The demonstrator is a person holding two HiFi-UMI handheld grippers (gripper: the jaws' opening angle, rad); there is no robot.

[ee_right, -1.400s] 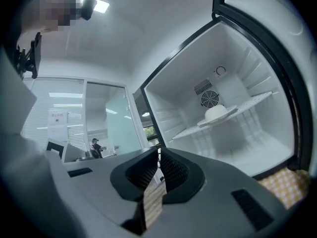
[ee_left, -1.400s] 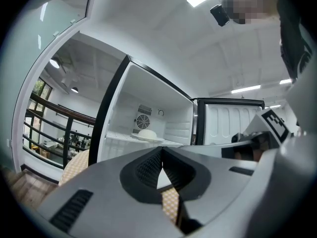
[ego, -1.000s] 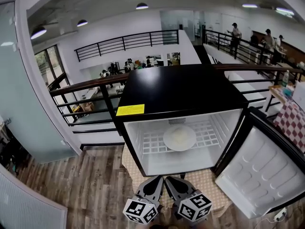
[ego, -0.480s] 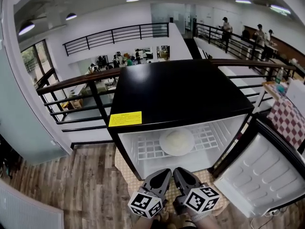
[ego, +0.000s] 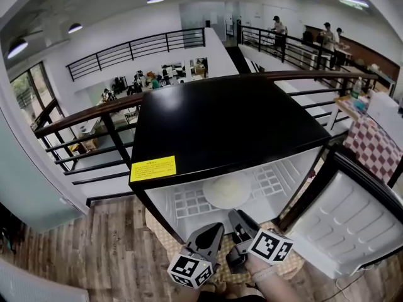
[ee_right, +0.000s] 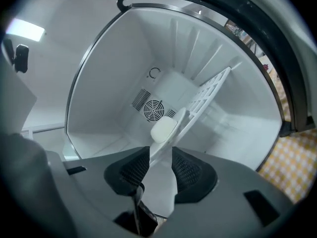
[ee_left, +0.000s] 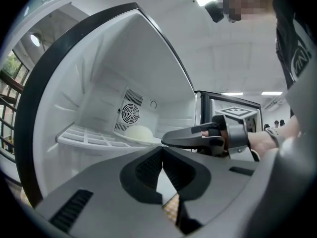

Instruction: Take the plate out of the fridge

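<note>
A round white plate [ego: 228,190] with a pale lump on it lies on the wire shelf [ego: 189,201] inside the open black mini fridge [ego: 227,118]. My right gripper [ego: 237,216] sits just in front of the plate's near edge, turned on its side. In the right gripper view its jaws [ee_right: 161,157] are a little apart and frame the plate [ee_right: 164,130] edge-on, without touching it. My left gripper [ego: 214,229] hangs beside it, slightly further back, with its tips [ee_left: 162,151] closed and nothing held. From the left gripper view the plate [ee_left: 138,133] lies ahead by the rear fan.
The fridge door [ego: 352,225] stands swung open at the right. A yellow checked mat [ego: 283,266] lies under the fridge on the wooden floor [ego: 94,257]. A dark railing [ego: 82,115] runs behind the fridge. A red checked cloth [ego: 374,146] is at far right.
Both grippers have moved forward to the fridge opening, the right one further, up to the plate's edge. The head view has come closer over the fridge.
</note>
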